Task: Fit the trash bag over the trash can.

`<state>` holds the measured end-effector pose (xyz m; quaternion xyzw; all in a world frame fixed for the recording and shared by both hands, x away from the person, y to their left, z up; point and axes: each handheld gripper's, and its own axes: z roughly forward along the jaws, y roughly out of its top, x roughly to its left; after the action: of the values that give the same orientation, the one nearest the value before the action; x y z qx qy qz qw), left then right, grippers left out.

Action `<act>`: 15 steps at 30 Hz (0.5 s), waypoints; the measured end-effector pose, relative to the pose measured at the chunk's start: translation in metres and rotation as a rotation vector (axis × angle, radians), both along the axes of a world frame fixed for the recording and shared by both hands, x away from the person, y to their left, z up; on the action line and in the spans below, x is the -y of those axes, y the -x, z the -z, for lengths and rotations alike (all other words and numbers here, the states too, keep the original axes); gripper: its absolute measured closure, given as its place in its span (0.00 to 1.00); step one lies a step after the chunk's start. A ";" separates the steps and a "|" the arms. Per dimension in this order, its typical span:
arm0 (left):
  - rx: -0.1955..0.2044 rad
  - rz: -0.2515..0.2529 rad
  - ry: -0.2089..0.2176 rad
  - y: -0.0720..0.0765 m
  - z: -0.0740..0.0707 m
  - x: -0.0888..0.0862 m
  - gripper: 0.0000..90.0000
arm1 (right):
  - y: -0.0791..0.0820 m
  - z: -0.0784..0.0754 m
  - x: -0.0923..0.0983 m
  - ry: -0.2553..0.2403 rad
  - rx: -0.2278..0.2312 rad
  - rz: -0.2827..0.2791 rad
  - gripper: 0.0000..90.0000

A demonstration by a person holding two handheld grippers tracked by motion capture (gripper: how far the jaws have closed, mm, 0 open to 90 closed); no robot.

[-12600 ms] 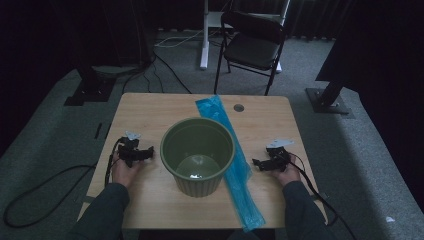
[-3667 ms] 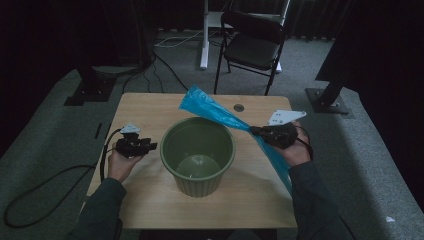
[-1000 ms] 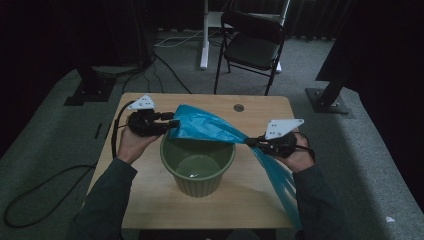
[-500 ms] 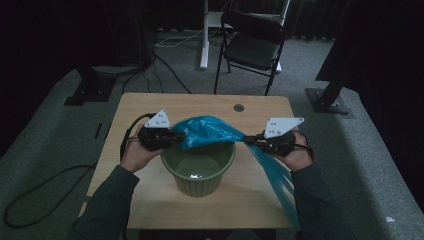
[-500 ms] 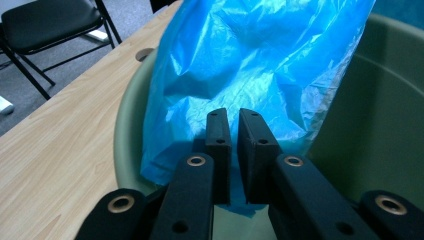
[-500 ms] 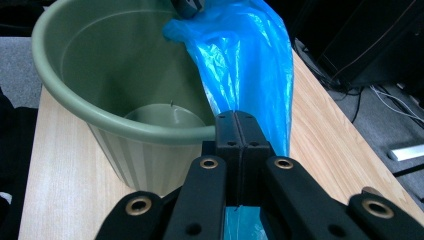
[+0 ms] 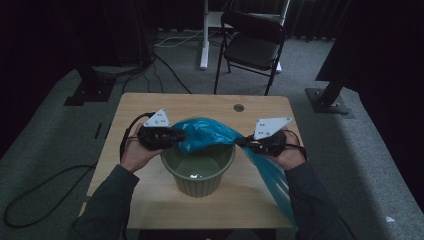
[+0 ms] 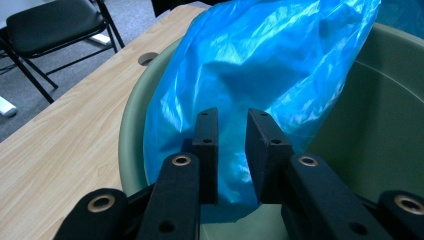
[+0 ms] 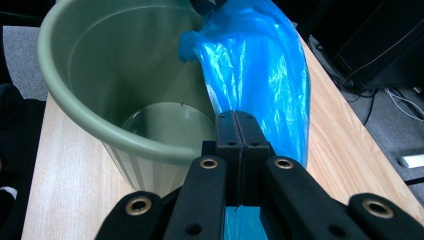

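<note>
A green bucket (image 7: 198,184) stands mid-table. A long blue plastic bag (image 7: 210,132) arches over its far rim between my two grippers, and its tail hangs off the table's front right. My left gripper (image 7: 177,136) is at the bucket's left rim. In the left gripper view the left gripper (image 8: 232,150) has just been opening: a gap shows between its pads, with the bag (image 8: 260,60) lying in it over the bucket (image 8: 380,110). My right gripper (image 7: 242,142) is at the right rim. There my right gripper (image 9: 235,130) is shut on the bag (image 9: 260,65) beside the bucket (image 9: 100,65).
The wooden table (image 7: 150,105) has a round cable hole (image 7: 239,107) near its far edge. A black folding chair (image 7: 252,45) stands beyond the table. Cables and dark stand bases lie on the grey carpet at left and right.
My left gripper has moved right with the bag's end, from the table's left side to the bucket's rim. The bag has bunched up over the bucket. The right gripper has stayed put.
</note>
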<state>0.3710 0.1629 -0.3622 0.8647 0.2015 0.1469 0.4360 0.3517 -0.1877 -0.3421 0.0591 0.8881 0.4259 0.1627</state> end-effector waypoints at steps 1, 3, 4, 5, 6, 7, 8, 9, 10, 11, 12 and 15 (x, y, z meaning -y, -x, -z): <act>0.001 0.000 0.001 0.000 0.000 0.000 0.83 | 0.000 0.000 -0.002 0.000 0.001 -0.002 1.00; 0.002 0.003 0.004 0.001 -0.001 0.001 0.83 | -0.001 -0.001 -0.005 0.003 0.000 -0.007 1.00; 0.003 0.004 0.006 0.001 -0.001 0.001 0.82 | -0.002 -0.001 -0.009 0.003 0.000 -0.013 1.00; 0.005 0.004 0.005 0.001 -0.001 0.001 0.82 | -0.002 -0.001 -0.009 0.003 0.000 -0.013 1.00; 0.005 0.003 0.006 0.002 -0.002 0.002 0.82 | -0.003 -0.001 -0.011 0.005 0.001 -0.017 1.00; 0.009 0.003 0.009 0.002 -0.003 0.002 0.81 | -0.004 0.000 -0.013 0.008 -0.003 -0.018 1.00; 0.010 0.004 0.009 0.003 -0.003 0.002 0.80 | -0.004 0.000 -0.015 0.009 -0.004 -0.021 1.00; 0.014 0.005 0.009 0.003 -0.004 0.002 0.79 | -0.005 0.000 -0.017 0.009 -0.005 -0.023 1.00; 0.017 0.005 0.009 0.004 -0.005 0.002 0.79 | -0.005 0.001 -0.018 0.012 -0.008 -0.028 1.00; 0.020 0.005 0.011 0.004 -0.006 0.002 0.78 | -0.006 0.002 -0.019 0.014 -0.010 -0.029 1.00; 0.021 0.005 0.013 0.004 -0.006 0.002 0.78 | -0.006 0.002 -0.020 0.016 -0.012 -0.030 1.00; 0.028 -0.005 0.017 0.004 -0.008 0.000 0.76 | -0.006 0.003 -0.022 0.023 -0.015 -0.036 1.00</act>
<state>0.3675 0.1627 -0.3539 0.8584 0.1988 0.1581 0.4458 0.3579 -0.1655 -0.3454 0.0446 0.8949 0.4182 0.1491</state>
